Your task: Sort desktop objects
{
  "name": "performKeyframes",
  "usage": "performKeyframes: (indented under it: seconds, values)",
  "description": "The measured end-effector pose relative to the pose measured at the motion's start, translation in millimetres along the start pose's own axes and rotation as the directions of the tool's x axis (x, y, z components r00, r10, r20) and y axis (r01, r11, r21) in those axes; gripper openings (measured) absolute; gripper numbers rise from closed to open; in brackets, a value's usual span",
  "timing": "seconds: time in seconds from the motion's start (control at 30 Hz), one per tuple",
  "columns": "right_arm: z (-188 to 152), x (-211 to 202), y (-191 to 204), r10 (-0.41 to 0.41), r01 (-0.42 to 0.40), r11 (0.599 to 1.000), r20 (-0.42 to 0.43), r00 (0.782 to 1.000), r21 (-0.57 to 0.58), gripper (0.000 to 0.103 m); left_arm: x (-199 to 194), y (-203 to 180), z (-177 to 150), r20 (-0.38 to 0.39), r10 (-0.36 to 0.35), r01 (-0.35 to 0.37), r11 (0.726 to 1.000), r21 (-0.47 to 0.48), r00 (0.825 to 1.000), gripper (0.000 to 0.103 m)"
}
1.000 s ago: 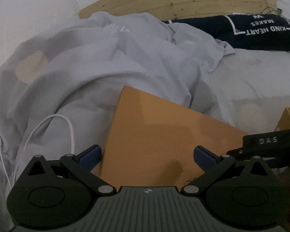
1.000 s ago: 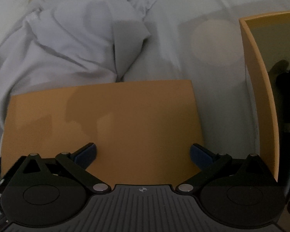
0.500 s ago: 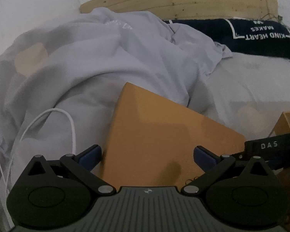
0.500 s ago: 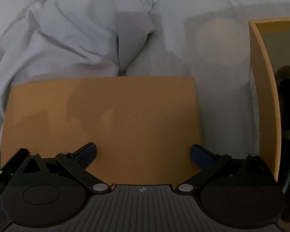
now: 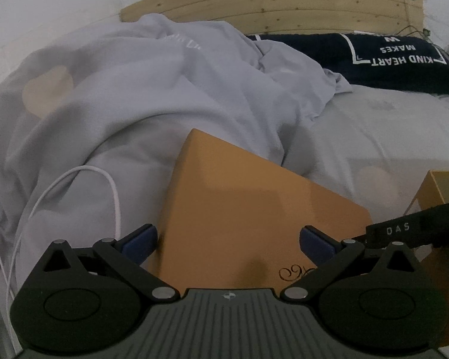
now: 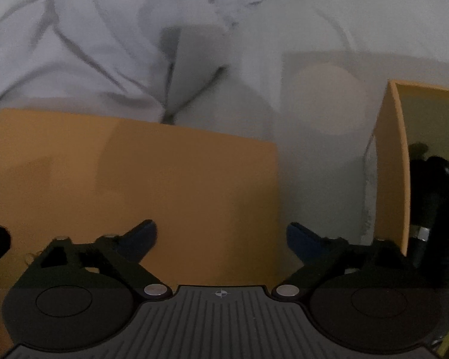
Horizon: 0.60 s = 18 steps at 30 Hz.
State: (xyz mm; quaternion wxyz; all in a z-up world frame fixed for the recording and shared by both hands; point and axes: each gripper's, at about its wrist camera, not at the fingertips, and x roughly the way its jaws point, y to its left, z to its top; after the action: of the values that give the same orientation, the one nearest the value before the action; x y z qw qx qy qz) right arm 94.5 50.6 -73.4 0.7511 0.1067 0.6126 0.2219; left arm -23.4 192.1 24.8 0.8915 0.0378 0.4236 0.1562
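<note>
Rumpled grey bedding covers the bed, a white cable looping at far left. My left gripper hangs with jaws spread over the flat orange lid, nothing between them. My right gripper is likewise spread above the lid's right edge. Further right, the open orange box holds dark items, seemingly already sorted there.

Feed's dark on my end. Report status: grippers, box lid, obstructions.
Left hand-held gripper open, right hand-held gripper open, both empty. Orange lid flat on the bed, between both sets of fingers. Open orange box to the right. White cable left, clear of lid.
</note>
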Motion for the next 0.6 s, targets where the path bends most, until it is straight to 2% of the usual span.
performKeyframes:
  seconds: [0.07, 0.1, 0.23, 0.47, 0.6]
  values:
    - [1, 4, -5, 0.022, -0.022, 0.999, -0.009, 1.0, 0.048, 0.097, 2, -2, 1, -0.006, 0.012, -0.012, 1.0, 0.004, 1.0, 0.103]
    - [1, 7, -9, 0.044, -0.042, 0.996, -0.016, 0.999, 0.083, 0.102, 3, -3, 1, -0.009, 0.019, -0.019, 1.0, 0.006, 1.0, 0.103]
    - [-1, 24, -38, 0.188, -0.176, 0.953, -0.026, 0.982, 0.246, 0.103, 8, -7, 3, -0.022, 0.044, -0.044, 0.999, 0.014, 0.999, 0.103]
    - [-9, 33, -47, 0.248, -0.253, 0.939, 0.049, 0.967, 0.232, 0.103, 19, -22, 0, -0.019, 0.132, -0.13, 0.989, 0.072, 0.991, 0.103]
    - [-8, 35, -48, 0.258, -0.262, 0.93, 0.049, 0.965, 0.258, 0.103, 23, -29, -2, -0.009, 0.175, -0.174, 0.98, 0.098, 0.984, 0.103]
